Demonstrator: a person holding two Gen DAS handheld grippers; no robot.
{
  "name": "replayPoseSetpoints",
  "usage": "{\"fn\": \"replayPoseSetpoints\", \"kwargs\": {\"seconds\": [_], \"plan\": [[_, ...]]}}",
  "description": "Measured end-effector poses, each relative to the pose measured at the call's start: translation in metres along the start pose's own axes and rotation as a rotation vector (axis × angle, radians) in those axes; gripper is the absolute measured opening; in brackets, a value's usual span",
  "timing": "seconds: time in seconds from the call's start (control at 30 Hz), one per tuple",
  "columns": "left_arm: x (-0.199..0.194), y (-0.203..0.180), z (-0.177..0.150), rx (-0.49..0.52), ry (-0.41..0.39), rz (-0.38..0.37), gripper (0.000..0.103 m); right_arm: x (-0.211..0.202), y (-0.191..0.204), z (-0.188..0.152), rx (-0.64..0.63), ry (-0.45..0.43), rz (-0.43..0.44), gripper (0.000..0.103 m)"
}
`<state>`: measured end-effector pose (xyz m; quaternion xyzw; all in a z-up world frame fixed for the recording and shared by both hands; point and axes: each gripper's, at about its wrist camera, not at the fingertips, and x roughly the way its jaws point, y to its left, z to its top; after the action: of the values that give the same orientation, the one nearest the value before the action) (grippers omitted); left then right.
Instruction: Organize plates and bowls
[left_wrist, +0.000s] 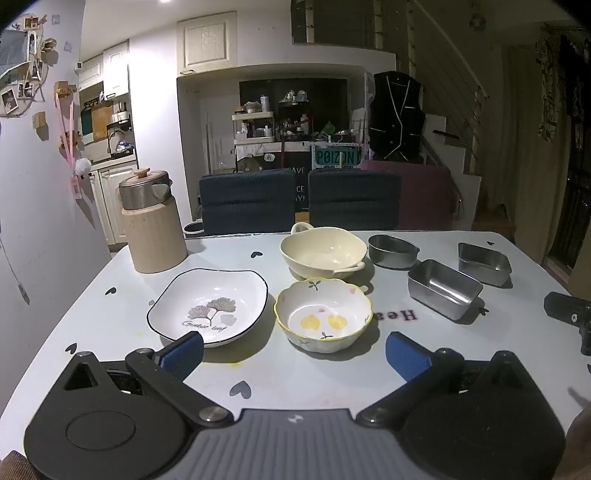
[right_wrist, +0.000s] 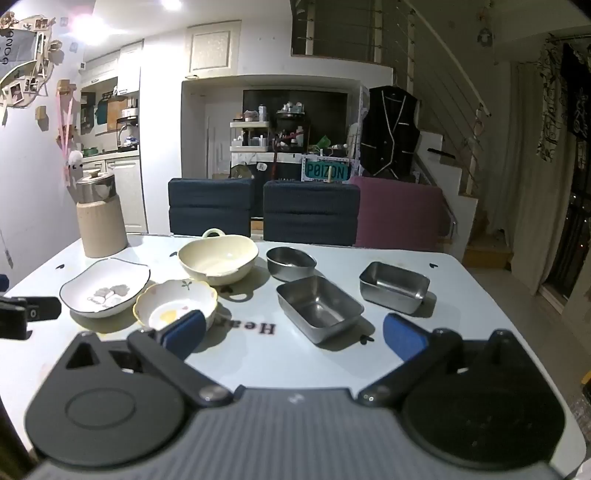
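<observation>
Both grippers are hovering wide open and empty over the near table edge, the left gripper (left_wrist: 293, 352) sitting nearest the scalloped flower bowl (left_wrist: 323, 314) (just ahead, at frame centre), the right gripper (right_wrist: 293, 332) facing the rectangular steel tray (right_wrist: 319, 308).

Pale blue table (left_wrist: 110, 332) with small black heart prints and dark lettering. At far left corner, beige canister (left_wrist: 155, 225) with steel lid. White leaf-pattern plate (left_wrist: 208, 306) just beside flower-rimmed bowl (left_wrist: 323, 314). Cream two-handled bowl (left_wrist: 323, 251) behind flower-rimmed bowl, close but whether touching unclear. To right, oval steel dish (left_wrist: 393, 251), rectangular steel tin (left_wrist: 443, 288) in front of it, second steel tin (left_wrist: 484, 264) farther right, apart.
</observation>
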<state>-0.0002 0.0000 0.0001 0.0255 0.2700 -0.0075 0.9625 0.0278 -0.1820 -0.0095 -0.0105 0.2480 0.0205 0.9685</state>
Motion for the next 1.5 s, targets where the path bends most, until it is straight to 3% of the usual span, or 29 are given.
{"fn": "replayPoseSetpoints", "kwargs": {"seconds": [1.5], "plan": [[0.0014, -0.0003, 0.0008, -0.014, -0.003, -0.001, 0.103, 0.0009, 0.0034, -0.0005, -0.020, 0.003, 0.002, 0.103]]}}
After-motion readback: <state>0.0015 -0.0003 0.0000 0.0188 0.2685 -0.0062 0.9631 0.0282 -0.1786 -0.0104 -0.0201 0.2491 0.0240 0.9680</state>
